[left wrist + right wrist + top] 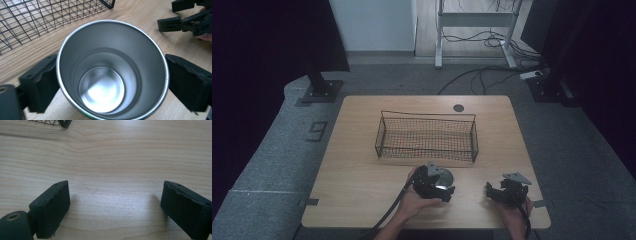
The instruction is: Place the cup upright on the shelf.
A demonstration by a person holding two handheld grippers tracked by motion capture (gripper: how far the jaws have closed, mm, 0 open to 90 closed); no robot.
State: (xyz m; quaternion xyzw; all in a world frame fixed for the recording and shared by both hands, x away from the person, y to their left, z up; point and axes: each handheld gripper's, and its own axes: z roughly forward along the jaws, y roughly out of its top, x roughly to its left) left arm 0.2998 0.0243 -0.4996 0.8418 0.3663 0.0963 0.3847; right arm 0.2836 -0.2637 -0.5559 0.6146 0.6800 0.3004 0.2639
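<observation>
left gripper (pixel 112 77) jaws clamped on either side of an upright steel cup (pixel 110 75), cup at near table edge just before wire mesh basket (pixel 426 136), right gripper (pixel 115 207) jaws wide apart over bare wooden table (pixel 112 157), holding nothing

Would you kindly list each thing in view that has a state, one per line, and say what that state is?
Steel cup: upright on the table, empty, gripped at its sides.
Left gripper: jaws shut on the steel cup.
Right gripper: jaws open, nothing between them, low over bare wood.
Wire basket: upright, empty, behind the cup.
Table: level, carrying the basket and the cup.
</observation>
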